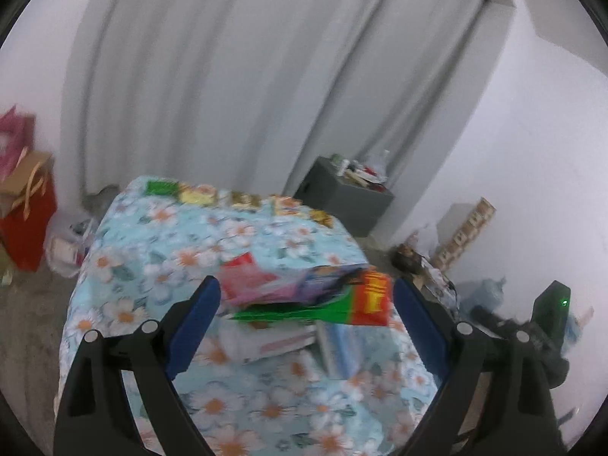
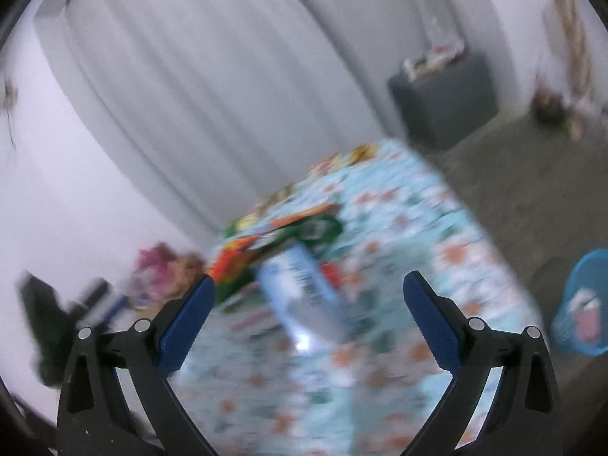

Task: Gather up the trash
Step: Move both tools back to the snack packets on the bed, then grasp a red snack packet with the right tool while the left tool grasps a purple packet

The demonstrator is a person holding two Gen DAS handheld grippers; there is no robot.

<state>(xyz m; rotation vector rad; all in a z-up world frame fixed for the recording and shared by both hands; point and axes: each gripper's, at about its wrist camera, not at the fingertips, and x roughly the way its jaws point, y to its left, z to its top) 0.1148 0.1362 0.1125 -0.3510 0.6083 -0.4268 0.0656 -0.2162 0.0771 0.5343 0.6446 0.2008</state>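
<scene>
A: Showing both tongs over the worktop (image 1: 243,243), the two views face a heap of wrappers (image 1: 304,292) on a floral cloth. How do the left tongs (image 1: 307,304) stand?

B: Wide apart and empty. In the left wrist view the heap sits between the blue pads (image 1: 197,323) but beyond them, untouched; the spread suits a bulky, crumpled pile.

A: And the right tongs (image 2: 308,296)?

B: Also wide, holding nothing. That view is heavily blurred; a pale blue packet (image 2: 300,292) lies ahead of the gap, toward 12 o'clock from the tips, and contact cannot be told.

A: Where is the trash overall?

B: Mainly in the heap at the middle of the worktop: a green and red bag (image 1: 342,304) on top, a pink wrapper (image 1: 247,281) toward 10 o'clock of it. A row of small packets (image 1: 235,197) lines the far edge, at 12 o'clock.

A: Where would it go?

B: Probably the blue basket (image 2: 581,304), on the floor at 3 o'clock in the right wrist view, well apart from the worktop and already holding something pale.

A: Why do both tongs point downward?

B: Judged from the pose, they are approaching for a pick; no grasp has begun.
</scene>
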